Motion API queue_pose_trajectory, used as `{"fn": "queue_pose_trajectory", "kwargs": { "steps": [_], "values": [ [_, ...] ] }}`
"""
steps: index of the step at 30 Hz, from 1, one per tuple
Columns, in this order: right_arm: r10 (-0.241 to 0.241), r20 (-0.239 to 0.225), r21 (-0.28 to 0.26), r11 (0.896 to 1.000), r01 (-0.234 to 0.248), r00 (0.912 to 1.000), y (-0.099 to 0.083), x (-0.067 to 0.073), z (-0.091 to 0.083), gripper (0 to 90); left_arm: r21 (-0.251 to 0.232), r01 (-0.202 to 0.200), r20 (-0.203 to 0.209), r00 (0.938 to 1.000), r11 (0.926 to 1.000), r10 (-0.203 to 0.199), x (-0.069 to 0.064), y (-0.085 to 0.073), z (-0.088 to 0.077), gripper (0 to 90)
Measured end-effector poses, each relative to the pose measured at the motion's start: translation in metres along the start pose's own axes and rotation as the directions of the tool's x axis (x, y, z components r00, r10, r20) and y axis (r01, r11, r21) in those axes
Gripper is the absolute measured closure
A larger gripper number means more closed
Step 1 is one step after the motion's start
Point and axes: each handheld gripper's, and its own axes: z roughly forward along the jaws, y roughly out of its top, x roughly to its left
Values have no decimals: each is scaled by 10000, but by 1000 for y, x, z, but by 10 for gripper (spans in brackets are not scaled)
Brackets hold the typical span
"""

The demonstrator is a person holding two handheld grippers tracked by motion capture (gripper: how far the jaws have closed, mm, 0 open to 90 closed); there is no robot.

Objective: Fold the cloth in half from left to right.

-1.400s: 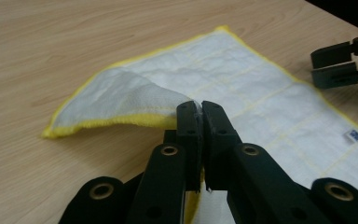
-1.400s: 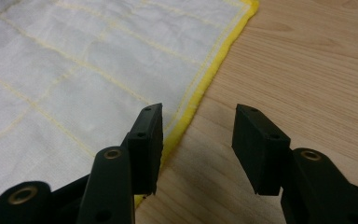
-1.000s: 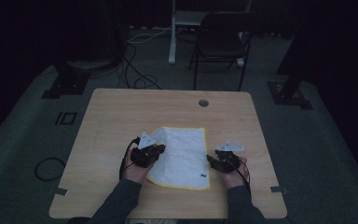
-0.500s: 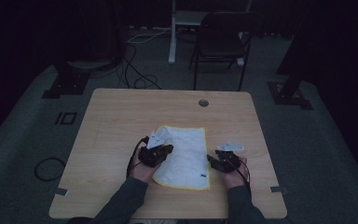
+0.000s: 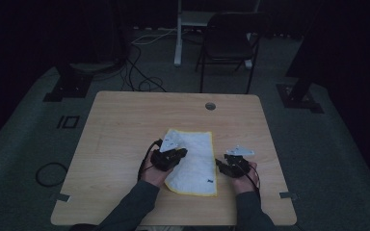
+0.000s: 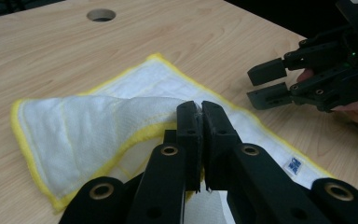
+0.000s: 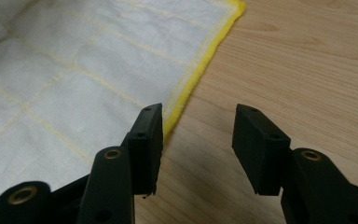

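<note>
Overhead, the high view shows a white cloth [image 5: 192,161] with a yellow border lying on the near half of the wooden table [image 5: 125,125], between the two hands. The left gripper [image 5: 179,153] sits over the cloth's left edge; the right gripper [image 5: 220,166] rests on the table just beside its right edge.

Next, the left gripper view: the left gripper [image 6: 200,109] has its jaws pressed together on a fold of the cloth [image 6: 88,135], lifted and drawn over the layer beneath. The right gripper [image 6: 266,84] appears farther off, its jaws apart, close to the cloth's border.

Lastly, the right gripper view: the right gripper [image 7: 196,119] has its jaws apart with nothing between them, standing over bare table [image 7: 307,60] just beside the cloth's [image 7: 74,79] yellow hem.
</note>
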Motion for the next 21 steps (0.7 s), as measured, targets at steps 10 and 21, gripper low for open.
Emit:
{"fn": "queue_pose_trajectory", "kwargs": {
  "steps": [10, 21],
  "values": [
    [125, 211, -102, 9999, -123, 9997, -1, -3, -2, 529, 2, -145, 311, 9994, 9999, 145, -7, 5, 13, 874],
    [410, 513, -258, 9989, -397, 9978, -2, -8, -5, 530, 132, -355, 643, 9973, 9993, 345, -18, 11, 32, 874]
  ]
}}
